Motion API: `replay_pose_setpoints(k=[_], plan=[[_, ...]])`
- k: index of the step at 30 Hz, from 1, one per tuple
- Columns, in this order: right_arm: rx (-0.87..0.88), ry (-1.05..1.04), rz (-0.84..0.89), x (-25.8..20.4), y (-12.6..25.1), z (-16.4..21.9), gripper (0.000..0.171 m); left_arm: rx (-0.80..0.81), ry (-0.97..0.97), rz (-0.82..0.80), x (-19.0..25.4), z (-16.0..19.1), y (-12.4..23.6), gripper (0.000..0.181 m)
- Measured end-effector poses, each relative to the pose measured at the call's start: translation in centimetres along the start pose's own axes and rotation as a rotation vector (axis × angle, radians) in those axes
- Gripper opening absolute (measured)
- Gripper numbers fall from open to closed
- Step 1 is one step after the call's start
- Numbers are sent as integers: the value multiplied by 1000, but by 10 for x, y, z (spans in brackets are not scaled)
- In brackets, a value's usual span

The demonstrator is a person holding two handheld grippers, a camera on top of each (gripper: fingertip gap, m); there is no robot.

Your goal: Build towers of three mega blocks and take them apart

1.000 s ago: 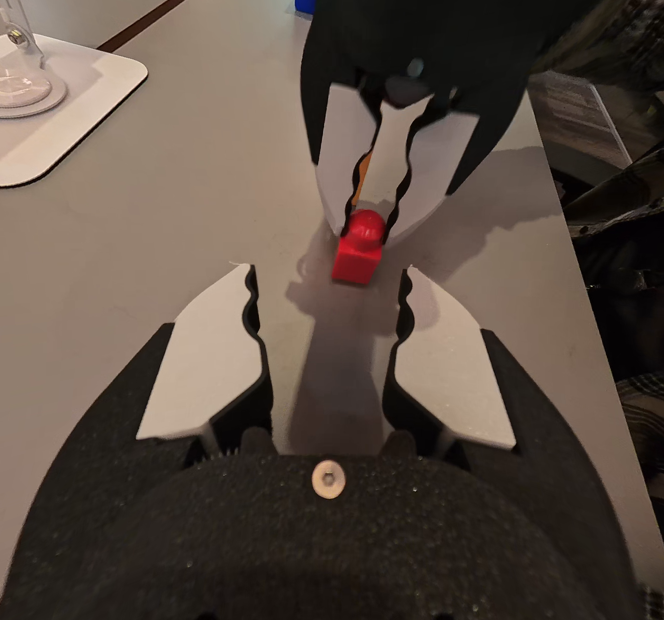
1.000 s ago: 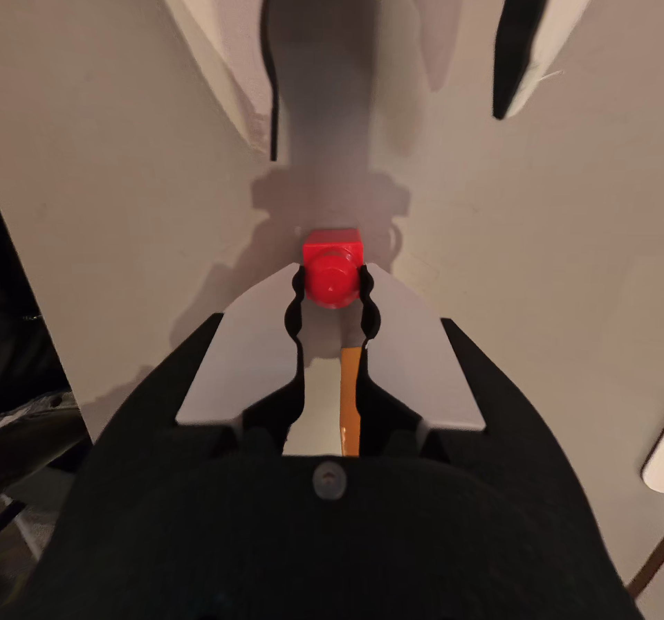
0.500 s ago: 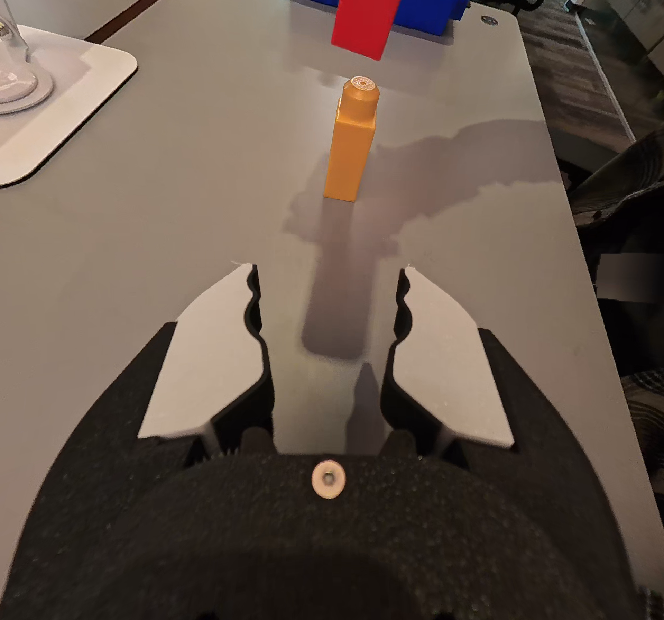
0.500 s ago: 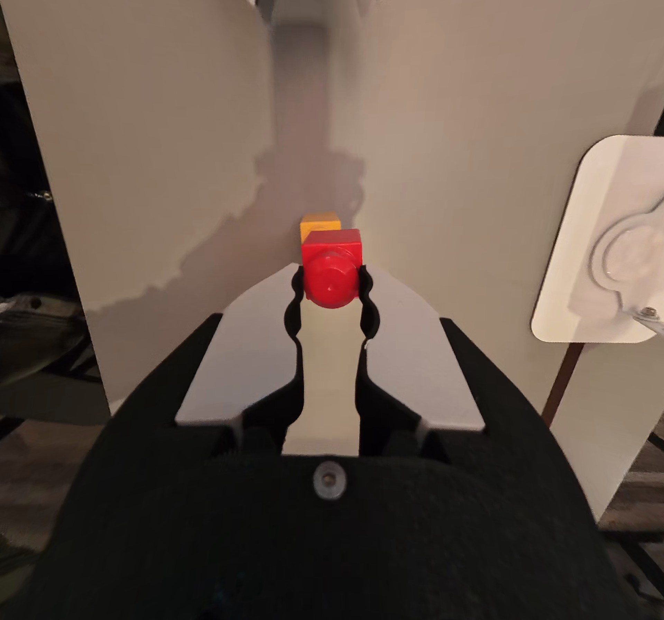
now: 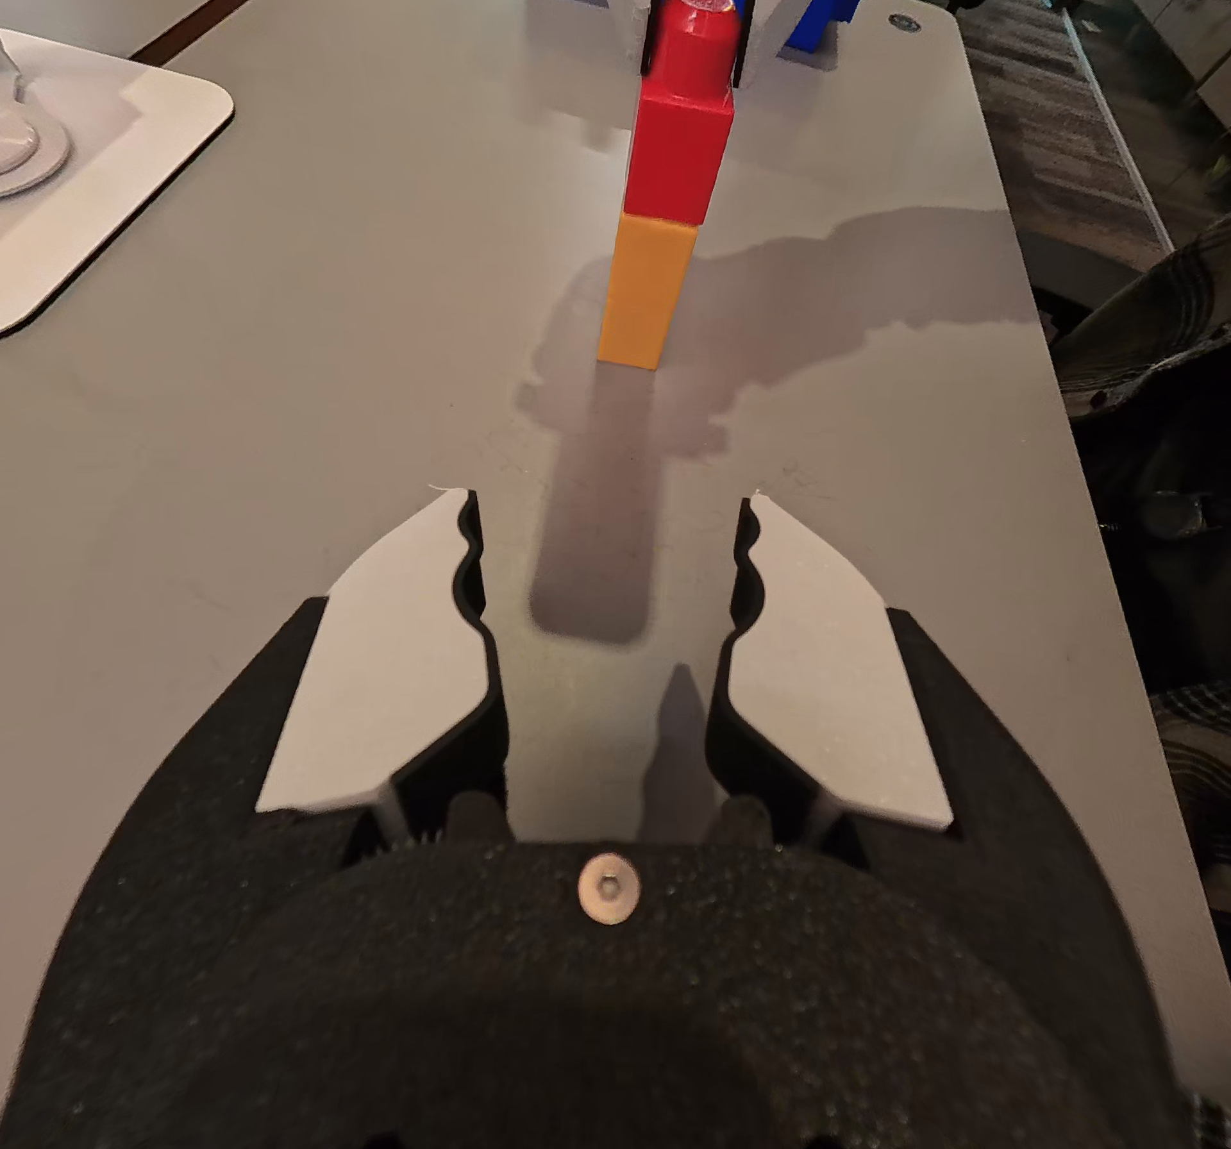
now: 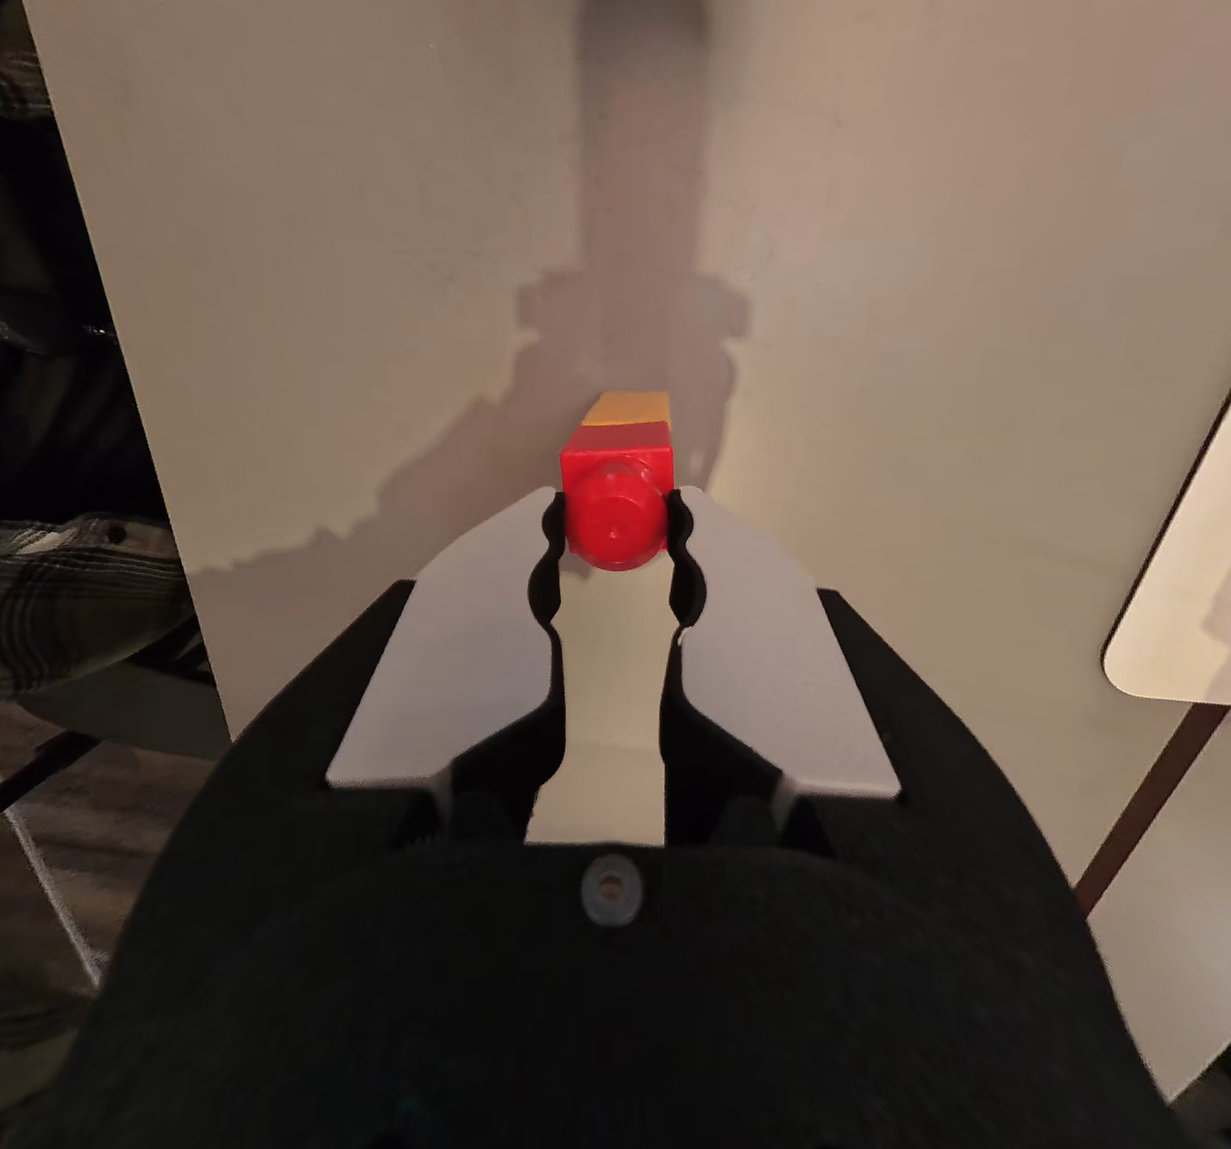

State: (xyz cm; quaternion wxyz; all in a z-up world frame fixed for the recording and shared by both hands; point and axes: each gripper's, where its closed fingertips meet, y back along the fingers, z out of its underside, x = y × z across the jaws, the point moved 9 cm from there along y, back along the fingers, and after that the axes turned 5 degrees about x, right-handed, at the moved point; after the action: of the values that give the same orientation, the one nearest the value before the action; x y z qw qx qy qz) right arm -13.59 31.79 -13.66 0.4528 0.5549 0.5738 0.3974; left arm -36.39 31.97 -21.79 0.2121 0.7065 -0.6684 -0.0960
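Left wrist view: left gripper (image 5: pixel 609 504) spread wide over grey table (image 5: pixel 333 317), well short of square red plastic block (image 5: pixel 679 151) stacked on orange plastic block (image 5: pixel 643 291). Right wrist view: right gripper (image 6: pixel 616 504) clamped on red block's stud.

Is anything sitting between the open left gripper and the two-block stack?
Nothing visible. Only bare table and shadow lie between the left gripper and the orange block. The right gripper grips the red block by its stud from above.
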Motion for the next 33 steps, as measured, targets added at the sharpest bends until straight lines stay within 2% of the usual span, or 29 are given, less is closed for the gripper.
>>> replay_pose_setpoints(k=[15, 19, 23, 26, 29, 33], plan=[[68, -19, 26, -2, 0, 2, 29, 3, -20, 3, 5, -4, -10, 73], [184, -9, 115, 3, 8, 8, 62, -2, -16, 6, 4, -2, -11, 73], [433, 39, 194, -2, 20, 27, 95, 1, -20, 3, 4, -2, -9, 74], [532, 71, 157, -9, 8, 45, 92, 0, -18, 5, 3, -1, -9, 73], [521, 93, 109, -11, -8, 54, 91, -15, -20, 6, 4, 0, -11, 74], [449, 120, 86, -8, -10, 46, 83, -33, -18, 8, 4, 2, -15, 74]])
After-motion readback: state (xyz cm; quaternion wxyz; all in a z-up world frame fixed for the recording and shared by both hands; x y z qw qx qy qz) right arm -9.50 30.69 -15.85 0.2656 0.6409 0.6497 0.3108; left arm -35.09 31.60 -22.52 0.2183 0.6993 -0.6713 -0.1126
